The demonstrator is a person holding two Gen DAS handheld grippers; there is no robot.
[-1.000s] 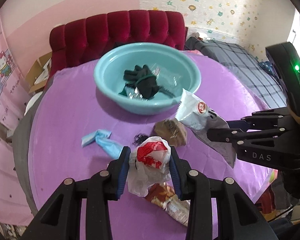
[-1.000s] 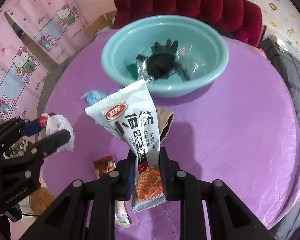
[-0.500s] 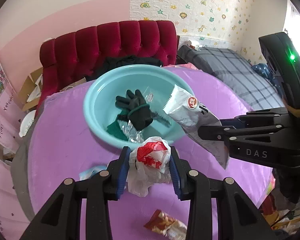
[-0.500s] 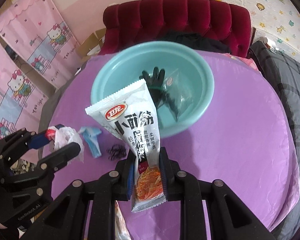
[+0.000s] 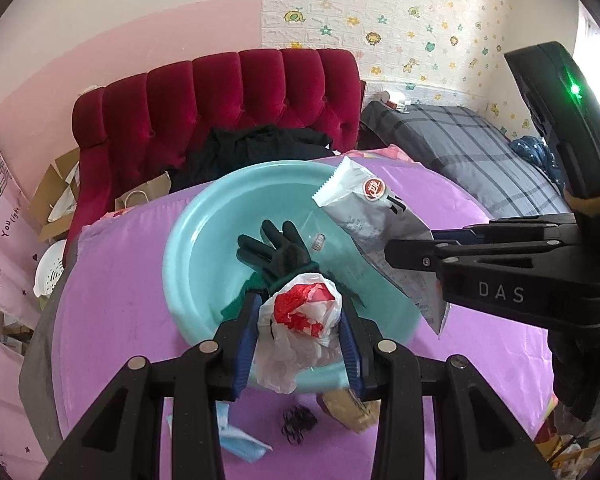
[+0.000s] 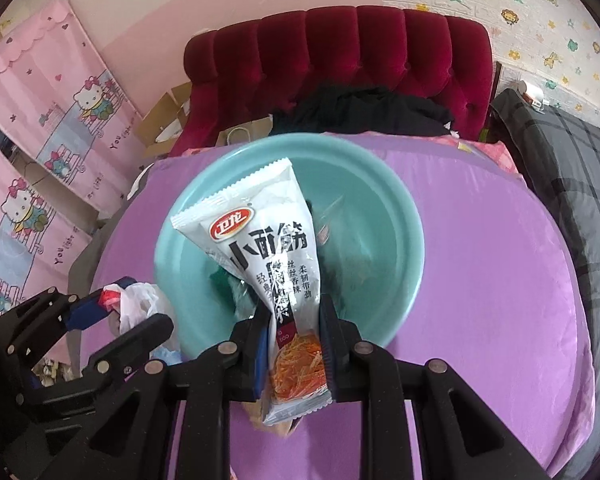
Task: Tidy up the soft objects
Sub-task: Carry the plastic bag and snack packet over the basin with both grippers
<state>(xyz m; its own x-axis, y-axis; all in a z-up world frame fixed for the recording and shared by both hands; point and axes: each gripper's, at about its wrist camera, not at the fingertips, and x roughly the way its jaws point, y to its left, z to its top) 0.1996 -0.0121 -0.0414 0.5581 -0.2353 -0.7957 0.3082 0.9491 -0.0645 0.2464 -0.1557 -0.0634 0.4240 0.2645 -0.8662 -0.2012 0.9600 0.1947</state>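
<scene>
Left wrist view: the left tool (image 5: pixel 300 334) clamps a crumpled white-and-red plastic bag (image 5: pixel 302 326) over the near rim of the round teal plastic basin (image 5: pixel 204 240), which holds a black glove (image 5: pixel 278 252).

Right wrist view: the right tool (image 6: pixel 294 342) pinches a white snack packet (image 6: pixel 260 248) above the basin (image 6: pixel 396 216) on the purple-covered table (image 6: pixel 500 280).

basin (image 5: pixel 188 248): smooth glossy plastic
snack packet (image 6: pixel 268 248): shiny printed foil
bag (image 5: pixel 304 320): thin crinkled plastic
glove (image 5: pixel 276 254): matt knit
worktop (image 6: pixel 480 260): satiny purple cloth
headboard (image 6: pixel 340 44): tufted velvet
</scene>
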